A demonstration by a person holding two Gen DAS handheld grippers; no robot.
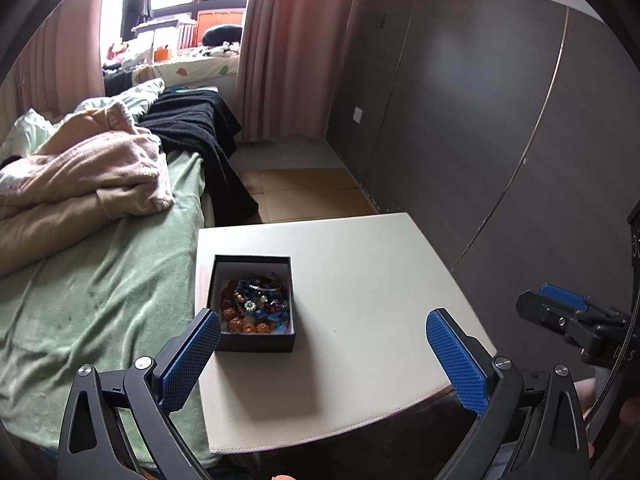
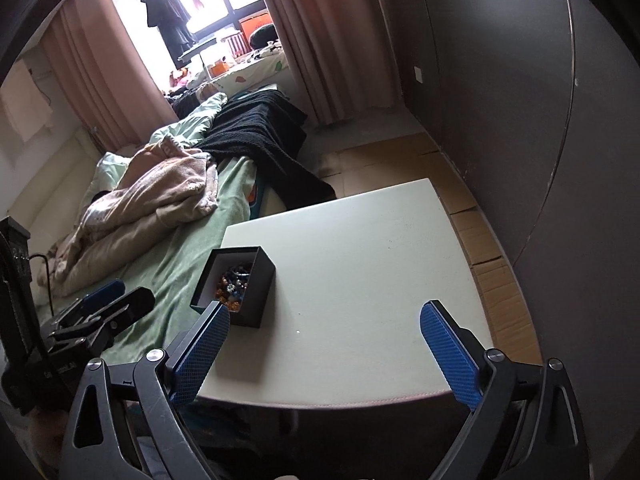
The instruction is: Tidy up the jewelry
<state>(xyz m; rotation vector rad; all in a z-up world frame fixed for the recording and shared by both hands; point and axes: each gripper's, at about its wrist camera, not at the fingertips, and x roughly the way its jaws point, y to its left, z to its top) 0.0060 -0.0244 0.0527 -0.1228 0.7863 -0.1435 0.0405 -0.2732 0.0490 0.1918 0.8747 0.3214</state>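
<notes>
Left wrist view: black box (image 1: 253, 304) sits open-topped on the white tabletop (image 1: 360, 280), near its left edge, just beside the bed (image 1: 100, 300). Jewelry (image 1: 256, 304) lies heaped inside it: beads, bangles, a small flower piece, all tangled together. No lid in view. Left gripper (image 1: 324, 360) hovers above the near tabletop, fingers (image 1: 192, 360) wide apart, holding nothing. Left finger overlaps the box's near-left corner in the picture; contact cannot be told.

Right wrist view: same box (image 2: 234, 286) seen from the right, far-left of the right gripper (image 2: 324, 356). Its fingers (image 2: 448, 356) are also spread wide and hold nothing. The rest of the tabletop (image 2: 360, 248) is bare.

Judgement: all visible jewelry lies in the box. This fits either pieces gathered in after sorting, or a heap waiting to be taken out and sorted; the pictures do not settle which. Any pick from the heap would call for a narrow pinch on a single strand, as the pieces look interlocked.
</notes>
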